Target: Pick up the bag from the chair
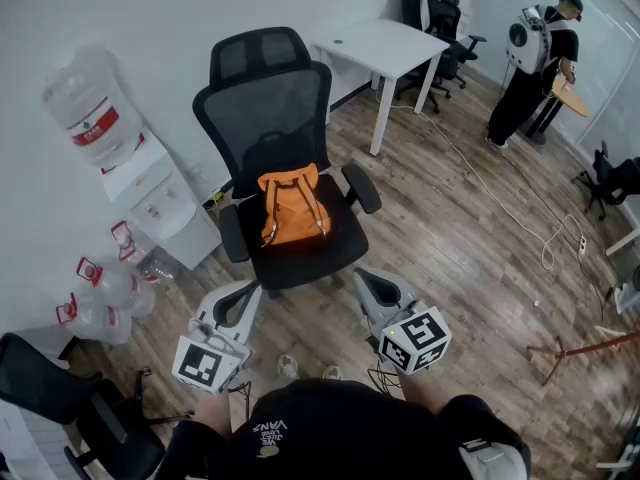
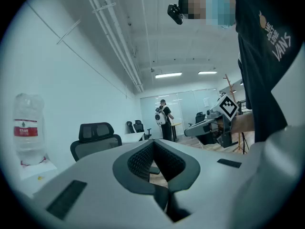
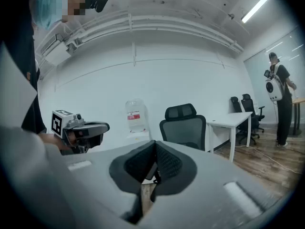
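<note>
I'm looking down at the black office chair [image 1: 265,108] straight ahead of me, and the orange bag [image 1: 293,208] sits on its seat, propped upright against the backrest with its straps facing my way. The left gripper [image 1: 241,301] hangs just off the near-left corner of the seat, and its own camera shows its jaws pressed together with nothing between them. The right gripper [image 1: 371,286] is just off the near-right corner, below the right armrest, and its jaws are likewise closed on nothing. Both tools are on the near side of the chair, pointing roughly level towards it, and neither touches the bag, which lies between and beyond them. To the left of the chair, a white water dispenser [image 1: 165,203] stands against the wall with a large bottle [image 1: 90,118] tilted on top, and a few empty bottles [image 1: 105,288] lie on the floor beside it. A white desk [image 1: 385,43] stands to the far right of the chair, and a cable [image 1: 500,198] trails over the wooden floor. A person [image 1: 535,68] wearing a white backpack stands at the far right of the room. Another black chair [image 1: 60,388] is at my near left.
</note>
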{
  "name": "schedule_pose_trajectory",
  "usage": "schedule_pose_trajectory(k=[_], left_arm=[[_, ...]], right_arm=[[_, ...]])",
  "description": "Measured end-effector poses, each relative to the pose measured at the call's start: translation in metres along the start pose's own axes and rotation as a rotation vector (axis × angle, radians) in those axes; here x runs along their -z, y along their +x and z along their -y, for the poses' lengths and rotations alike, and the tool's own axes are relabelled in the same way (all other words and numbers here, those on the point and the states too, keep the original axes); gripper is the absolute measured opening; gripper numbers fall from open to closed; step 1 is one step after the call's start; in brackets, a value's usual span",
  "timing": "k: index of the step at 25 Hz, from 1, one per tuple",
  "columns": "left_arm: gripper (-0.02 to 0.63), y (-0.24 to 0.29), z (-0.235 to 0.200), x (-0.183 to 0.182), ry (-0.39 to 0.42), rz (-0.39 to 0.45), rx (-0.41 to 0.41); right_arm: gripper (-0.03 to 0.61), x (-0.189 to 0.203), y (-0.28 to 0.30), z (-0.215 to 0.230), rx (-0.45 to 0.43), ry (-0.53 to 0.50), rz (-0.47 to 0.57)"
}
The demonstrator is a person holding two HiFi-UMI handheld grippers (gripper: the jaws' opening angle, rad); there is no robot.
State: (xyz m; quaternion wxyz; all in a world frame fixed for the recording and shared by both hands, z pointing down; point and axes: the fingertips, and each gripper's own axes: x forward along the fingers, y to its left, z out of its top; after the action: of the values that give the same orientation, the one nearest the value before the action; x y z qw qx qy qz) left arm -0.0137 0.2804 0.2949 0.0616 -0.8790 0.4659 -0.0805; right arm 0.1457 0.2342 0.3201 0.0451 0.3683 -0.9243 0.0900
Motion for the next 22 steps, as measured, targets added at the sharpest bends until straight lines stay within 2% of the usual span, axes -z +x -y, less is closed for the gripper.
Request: schedule_pose_trajectory(k=[2, 5, 10, 15, 18, 22], left_arm=[[0.008, 0.000, 0.003, 0.001, -0.061, -0.007, 0.008], [0.008, 0.000, 0.000, 0.002, -0.083, -0.008, 0.016], [0.008, 0.003, -0.006, 0.003, -0.084, -0.006, 0.029], [0.008, 0.004, -0.019, 0.011, -0.014, 0.046, 0.031], [0.008, 0.005, -0.026, 0.014, -0.092, 0.017, 0.027], [0.009, 0.002, -0.039, 0.020, -0.113, 0.016, 0.036]], right_arm=[[-0.005, 0.001, 0.002, -0.002, -0.001, 0.004, -0.005], [-0.005, 0.002, 0.007, -0.004, -0.004, 0.001, -0.014], [-0.004, -0.001, 0.020, -0.008, -0.022, 0.013, -0.012], [-0.003, -0.003, 0.028, -0.006, 0.001, 0.040, 0.007], [-0.003, -0.004, 0.038, -0.006, 0.019, 0.038, 0.014], [-0.003, -0.005, 0.051, -0.009, 0.045, 0.045, 0.023]])
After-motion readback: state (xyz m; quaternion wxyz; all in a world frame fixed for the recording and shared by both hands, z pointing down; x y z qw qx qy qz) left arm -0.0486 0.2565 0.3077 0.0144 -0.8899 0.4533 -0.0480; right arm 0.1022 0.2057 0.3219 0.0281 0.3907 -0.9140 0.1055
